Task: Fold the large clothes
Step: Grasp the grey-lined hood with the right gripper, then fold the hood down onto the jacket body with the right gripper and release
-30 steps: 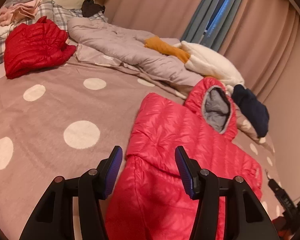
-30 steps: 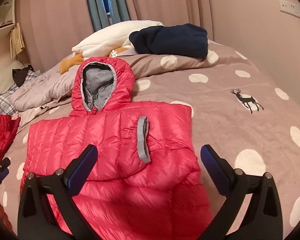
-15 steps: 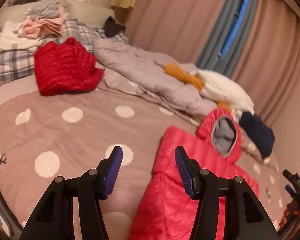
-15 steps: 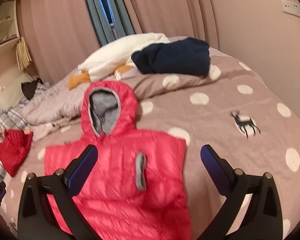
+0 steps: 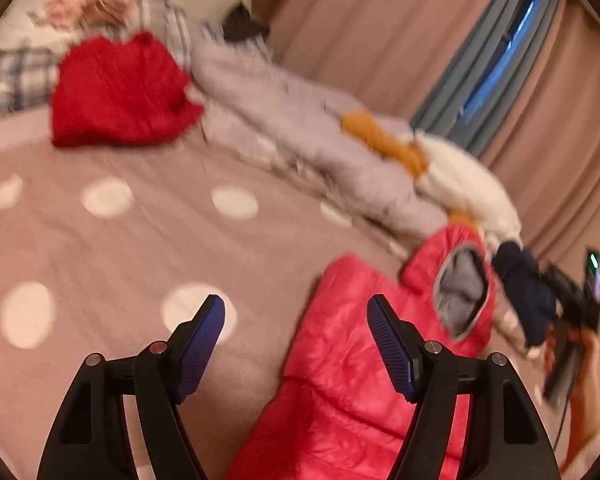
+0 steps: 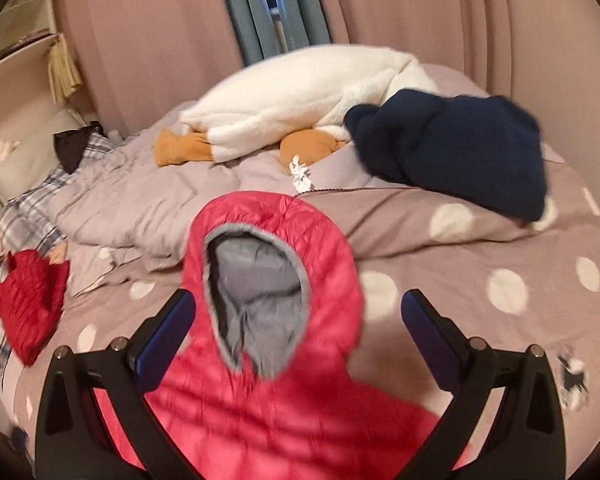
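A pink-red puffer jacket with a grey-lined hood lies flat on the dotted bedspread, sleeves folded in. My left gripper hovers over the jacket's left edge, its jaws opening with nothing between them. My right gripper stands wide open just above the hood, which lies between the fingers in the view without being touched. The right gripper also shows at the right edge of the left wrist view, held by a hand.
A folded red jacket sits at the bed's far left. A grey quilt, a white and orange plush and a navy garment lie behind the hood. Pillows and clothes pile up near the headboard. Curtains close the back.
The right gripper has moved forward from the jacket's body up to the hood. The left gripper swung out left and back toward the jacket's edge, and its jaws stand wider than before.
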Demonstrator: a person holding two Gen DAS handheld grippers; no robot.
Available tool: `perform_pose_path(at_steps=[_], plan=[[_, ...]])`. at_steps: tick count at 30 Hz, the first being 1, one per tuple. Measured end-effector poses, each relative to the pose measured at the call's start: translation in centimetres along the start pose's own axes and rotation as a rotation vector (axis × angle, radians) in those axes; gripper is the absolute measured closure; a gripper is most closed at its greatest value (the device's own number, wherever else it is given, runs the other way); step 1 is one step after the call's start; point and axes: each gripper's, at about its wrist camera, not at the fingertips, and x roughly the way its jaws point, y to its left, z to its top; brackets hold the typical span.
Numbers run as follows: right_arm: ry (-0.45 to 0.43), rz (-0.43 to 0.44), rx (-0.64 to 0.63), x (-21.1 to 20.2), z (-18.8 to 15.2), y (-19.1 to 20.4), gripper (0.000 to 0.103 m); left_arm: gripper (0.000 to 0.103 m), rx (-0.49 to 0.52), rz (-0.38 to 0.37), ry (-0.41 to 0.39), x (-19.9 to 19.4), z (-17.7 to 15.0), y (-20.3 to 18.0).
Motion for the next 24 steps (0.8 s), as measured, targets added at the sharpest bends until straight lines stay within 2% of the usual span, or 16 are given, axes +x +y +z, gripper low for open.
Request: perform_pose_path(at_steps=[3, 5, 6, 8, 9, 10, 11, 12, 15, 19, 22, 24], plan=[[0.036, -0.116, -0.014, 5.5, 0.8, -0.3, 0.000, 0.031, -0.028, 0.040, 0.064, 2.8, -1.4, 1.0], [0.048, -0.113, 0.002, 7.9, 0.9, -1.0, 0.003, 0.031, -0.033, 0.034, 0.115, 4.4, -2.3, 1.2], [0.046, -0.088, 0.023, 9.3, 0.8, -1.6, 0.009, 0.031, -0.023, 0.031, 0.124, 4.7, -2.5, 1.0], [0.053, -0.093, 0.035, 11.0, 0.9, -2.1, 0.022, 0.031, 0.023, 0.028, 0.132, 5.4, -3.0, 0.4], [0.055, -0.108, 0.055, 11.8, 0.8, -2.6, 0.041, 0.031, 0.042, 0.027, 0.126, 5.4, -3.2, 0.2], [0.045, -0.095, 0.077, 11.8, 0.7, -2.9, 0.076, 0.031, 0.054, 0.027, 0.120, 5.4, -3.5, 0.1], [0.019, -0.083, 0.118, 11.4, 0.6, -3.3, 0.090, 0.031, 0.064, 0.026, 0.112, 5.3, -3.8, 0.1], [-0.016, -0.085, 0.142, 10.6, 0.6, -3.4, 0.094, 0.031, 0.068, 0.019, 0.109, 5.2, -3.9, 0.2], [-0.080, -0.056, 0.111, 6.7, 0.6, -2.3, 0.095, 0.031, 0.033, 0.013, 0.114, 5.1, -3.6, 0.8], [-0.167, -0.003, 0.088, -1.1, 0.2, -0.8, 0.095, 0.031, 0.011, 0.058, 0.037, 3.0, -3.0, 0.9], [-0.233, 0.046, 0.041, -7.4, -2.3, 0.6, 0.095, 0.031, -0.040, -0.013, -0.010, -0.5, -2.7, 0.9], [-0.255, 0.076, 0.010, -11.1, -5.2, 1.8, 0.095, 0.031, -0.029, -0.033, -0.026, -3.0, -2.8, 0.4]])
